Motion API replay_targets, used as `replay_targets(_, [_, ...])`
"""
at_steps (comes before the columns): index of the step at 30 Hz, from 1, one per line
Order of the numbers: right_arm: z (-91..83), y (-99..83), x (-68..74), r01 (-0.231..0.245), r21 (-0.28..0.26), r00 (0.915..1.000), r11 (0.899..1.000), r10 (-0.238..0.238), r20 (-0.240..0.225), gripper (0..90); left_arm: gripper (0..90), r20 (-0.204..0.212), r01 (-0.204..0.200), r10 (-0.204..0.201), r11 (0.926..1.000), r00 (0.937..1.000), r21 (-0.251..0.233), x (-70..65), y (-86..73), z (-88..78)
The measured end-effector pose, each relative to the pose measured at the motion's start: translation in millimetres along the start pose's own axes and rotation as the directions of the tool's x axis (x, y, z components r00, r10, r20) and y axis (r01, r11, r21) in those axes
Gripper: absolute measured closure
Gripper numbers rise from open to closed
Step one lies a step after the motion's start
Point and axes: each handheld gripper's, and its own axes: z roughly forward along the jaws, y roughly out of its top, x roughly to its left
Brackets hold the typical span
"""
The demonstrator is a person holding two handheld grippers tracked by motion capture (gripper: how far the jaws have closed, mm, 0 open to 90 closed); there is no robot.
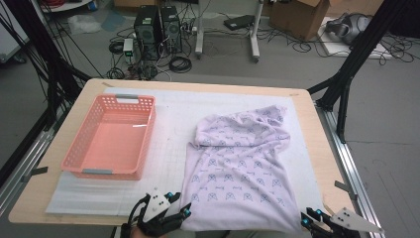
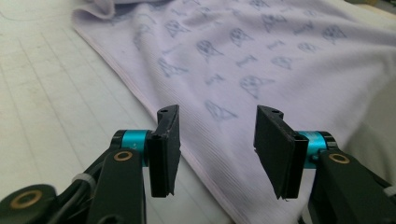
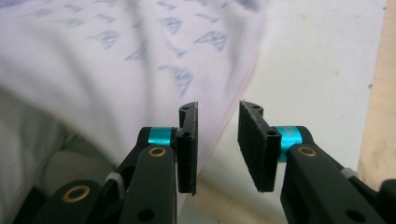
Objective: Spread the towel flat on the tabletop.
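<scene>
At the left of the high view sits the pink basket (image 1: pixel 110 136), well apart from the work; the cloth (image 1: pixel 241 168) lies to its right on the white mat (image 1: pixel 171 148), filling the centre and lower right of that frame, its near hem hanging over the table's front edge. The step in hand looks like taking the two near corners, one per gripper. The left gripper (image 1: pixel 163 214), at the lower left of the cloth, has its jaws apart with nothing pressed between them: in the left gripper view the left gripper (image 2: pixel 217 135) straddles the cloth's (image 2: pixel 261 56) pink-stitched side edge, the pads clear of the fabric. To do this well, I judge it should push in a little deeper so both pads land past the seam, then close on a single layer. The right gripper (image 1: pixel 317 220), at the lower right corner, also stands with jaws apart, narrower than the left's; in the right gripper view the right gripper (image 3: pixel 217 133) frames the cloth's (image 3: pixel 116 60) blurred edge without pinching it. It too wants the edge fully between the pads before closing, level with the left so the hem lifts evenly. The cloth's long axis runs from the near edge toward the upper right of the high view, where the far end is rumpled and folded over; the flat, smoother end points toward the person.
</scene>
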Motion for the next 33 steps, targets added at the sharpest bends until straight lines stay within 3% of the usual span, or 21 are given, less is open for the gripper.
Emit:
replay_targets(4, [27.6, 10.6, -4.8, -0.017, 0.018, 0.9995, 1.0, 0.016, 0.025, 60.0, 46.8, -0.004, 0.061, -0.061, 0.9973, 0.9981, 0.04, 11.7, 4.3, 16.9])
replay_targets(6, [39.7, 13.5, -4.0, -0.031, 0.036, 0.9994, 0.999, 0.031, 0.017, 56.7, 45.4, 0.029, 0.075, -0.077, 0.9937, 0.9966, 0.083, 12.5, 3.4, 24.8])
replay_targets(10, [47.1, 15.0, -0.2, -0.027, 0.034, 0.9992, 0.999, 0.026, 0.03, 55.7, 43.3, 0.011, 0.031, -0.032, 0.9966, 0.9994, 0.076, 5.7, 1.3, 26.1])
replay_targets(12, [45.7, 15.1, 1.5, -0.008, 0.042, 0.9995, 0.999, 0.007, 0.032, 66.2, 49.1, -0.018, -0.008, 0.009, 0.998, 0.9998, 0.062, 1.5, -1.7, 25.7])
replay_targets(13, [45.2, 15.2, 2.2, -0.001, 0.045, 0.9999, 0.999, 0.001, 0.011, 74.2, 52.8, -0.034, -0.055, 0.057, 0.9969, 0.9978, 0.057, -2.1, -3.8, 25.4])
replay_targets(14, [44.9, 15.5, 3.9, 0.013, 0.049, 0.9999, 0.999, -0.012, -0.005, 80.9, 57.3, -0.016, -0.066, 0.067, 0.9963, 0.9976, 0.055, -2.7, -4.1, 24.7])
replay_targets(15, [44.9, 15.9, 5.2, 0.02, 0.051, 0.9997, 0.998, -0.019, -0.013, 83.2, 67.8, 0.013, -0.068, 0.067, 0.9959, 0.9977, 0.061, -3.1, -4.0, 23.8])
replay_targets(18, [44.0, 16.9, 6.3, 0.02, 0.063, 0.9996, 0.998, -0.019, -0.02, 84.7, 82.8, 0.036, -0.061, 0.059, 0.9959, 0.9976, 0.067, -4.7, -3.7, 22.8])
replay_targets(27, [20.4, 4.7, 0.0, -0.012, 0.051, 0.9969, 0.999, 0.016, -0.077, 85.4, 84.5, 0.062, -0.025, 0.019, 0.9964, 0.9979, 0.081, -5.5, -10.1, 4.1])
replay_targets(33, [-5.1, -10.6, 1.1, -0.007, 0.059, 0.9948, 0.998, 0.013, -0.1, 85.6, 84.4, 0.101, -0.054, 0.046, 0.9949, 0.9938, 0.085, -19.7, -17.2, -10.0])
